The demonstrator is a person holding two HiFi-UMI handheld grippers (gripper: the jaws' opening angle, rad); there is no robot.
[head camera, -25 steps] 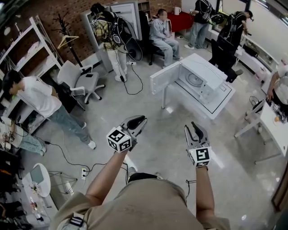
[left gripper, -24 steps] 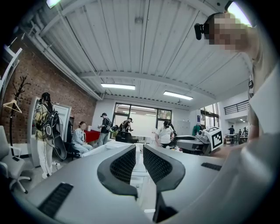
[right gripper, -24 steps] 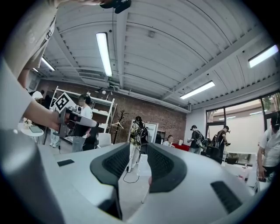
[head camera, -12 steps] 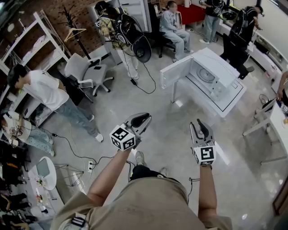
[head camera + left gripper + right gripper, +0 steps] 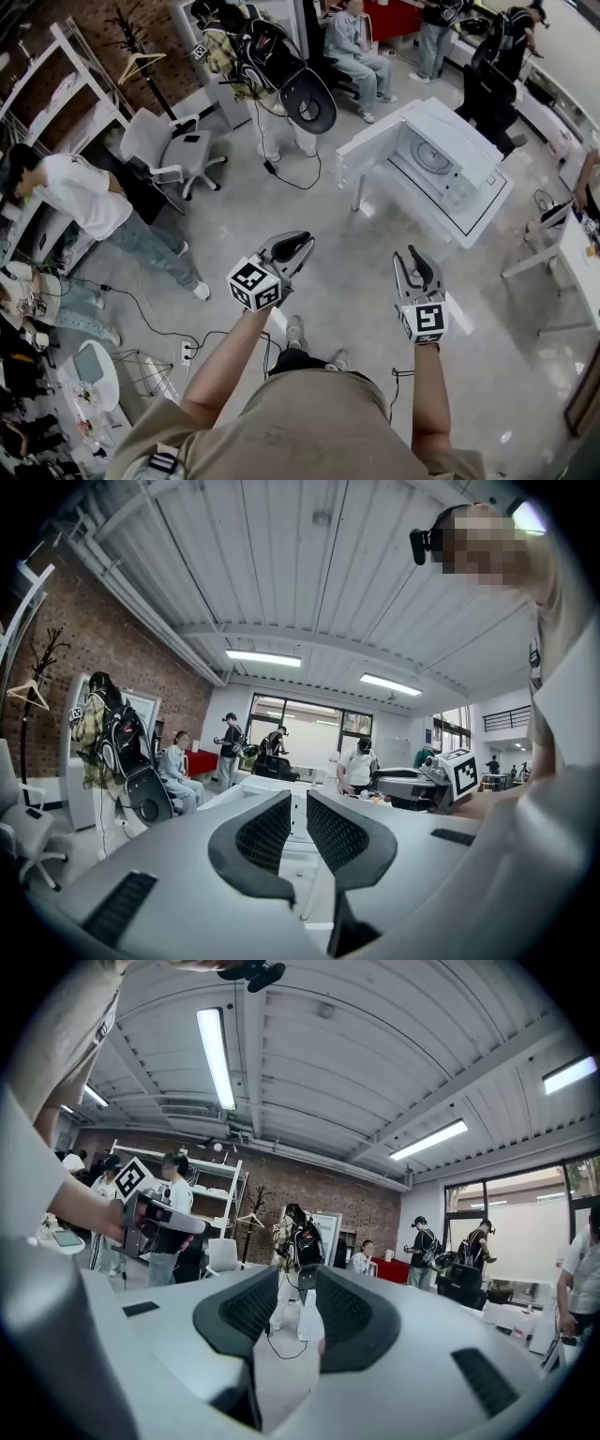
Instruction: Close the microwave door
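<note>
The white microwave (image 5: 441, 155) stands on a white table (image 5: 469, 223) at the upper right of the head view. Its door (image 5: 361, 157) hangs open to the left and the turntable shows inside. Both grippers are held out level over the grey floor, well short of the table. My left gripper (image 5: 298, 246) is open, with a narrow empty gap between its jaws (image 5: 300, 803). My right gripper (image 5: 417, 261) is open too, with nothing between its jaws (image 5: 298, 1283). Each gripper shows at the edge of the other's view.
A person with a backpack (image 5: 267, 56) stands left of the microwave, above a black floor cable (image 5: 291, 178). A grey office chair (image 5: 173, 150) and a person in a white shirt (image 5: 84, 202) are at left. Another table (image 5: 572, 253) is at right. Several people are behind.
The whole head view has advanced toward the microwave, which now sits slightly nearer and larger. Both grippers keep the same pose and the same jaw gap.
</note>
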